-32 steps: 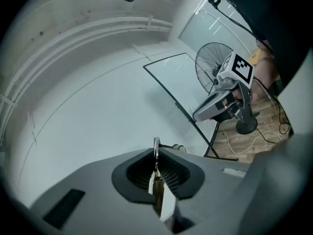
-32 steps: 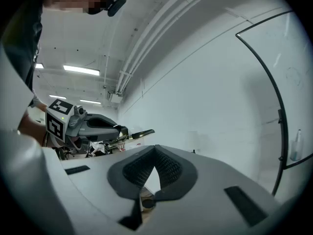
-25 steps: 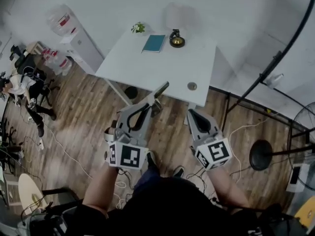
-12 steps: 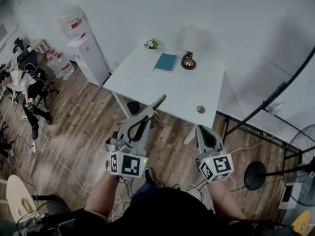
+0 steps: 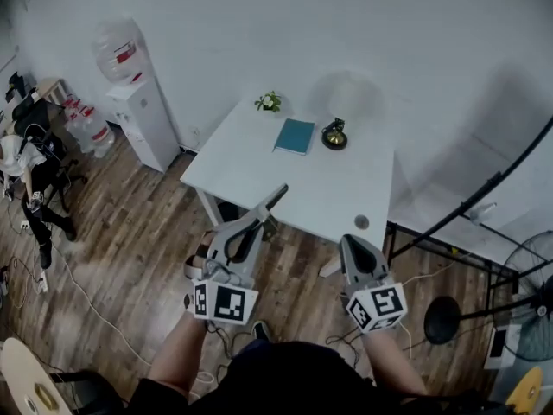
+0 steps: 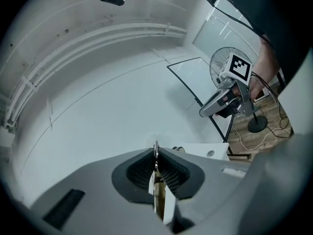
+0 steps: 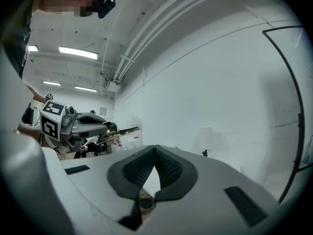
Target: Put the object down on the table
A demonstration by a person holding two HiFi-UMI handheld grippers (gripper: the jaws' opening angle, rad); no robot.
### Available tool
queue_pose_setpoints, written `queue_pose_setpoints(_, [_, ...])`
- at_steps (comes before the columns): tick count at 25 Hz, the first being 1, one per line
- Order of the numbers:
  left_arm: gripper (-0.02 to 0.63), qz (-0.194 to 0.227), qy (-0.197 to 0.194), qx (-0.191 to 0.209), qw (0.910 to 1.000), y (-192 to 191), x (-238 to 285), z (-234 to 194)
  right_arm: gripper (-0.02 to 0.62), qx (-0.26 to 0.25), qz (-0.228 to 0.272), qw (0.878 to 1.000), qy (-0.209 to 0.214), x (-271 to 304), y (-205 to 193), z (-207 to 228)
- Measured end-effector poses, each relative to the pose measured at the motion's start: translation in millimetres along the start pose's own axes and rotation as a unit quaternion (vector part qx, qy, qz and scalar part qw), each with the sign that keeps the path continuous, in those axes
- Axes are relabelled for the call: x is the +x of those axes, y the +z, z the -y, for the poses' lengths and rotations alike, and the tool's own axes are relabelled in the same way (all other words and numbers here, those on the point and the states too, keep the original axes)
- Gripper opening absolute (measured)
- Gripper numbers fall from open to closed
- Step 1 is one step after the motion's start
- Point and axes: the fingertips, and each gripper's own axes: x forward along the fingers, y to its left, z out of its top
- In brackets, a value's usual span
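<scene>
My left gripper (image 5: 257,217) is shut on a flat metal tool (image 5: 275,196) whose long end sticks out forward toward the white table (image 5: 251,158). In the left gripper view the tool (image 6: 155,154) shows edge-on, pinched between the pads. My right gripper (image 5: 350,243) is shut with nothing in it; its tips meet in the right gripper view (image 7: 155,148). Both grippers hang level over the wooden floor, just short of the table's near edge. On the table stand a small plant (image 5: 270,102), a teal book (image 5: 295,136) and a dark, gold-trimmed object (image 5: 333,135).
A round grommet (image 5: 361,222) sits near the table's front right corner. A water dispenser (image 5: 138,115) stands at the left by the wall. A black stand base (image 5: 441,318), a curved black pole (image 5: 471,201) and cables lie at the right.
Both grippers have moved forward across the floor toward the table, which now sits closer to them. The left gripper still holds the metal tool.
</scene>
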Motion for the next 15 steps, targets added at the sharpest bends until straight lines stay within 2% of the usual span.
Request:
queue_pose_setpoints(8, [0.023, -0.009, -0.004, -0.028, 0.9996, -56.1, -4.9, -39.3, 0.005, 0.0, -0.029, 1.0, 0.003, 46.2, -11.1, -36.8])
queue_pose_setpoints(15, [0.023, -0.037, 0.007, -0.051, 0.998, -102.9, 27.7, -63.3, 0.005, 0.014, -0.04, 0.999, 0.027, 106.8, -32.3, -25.7])
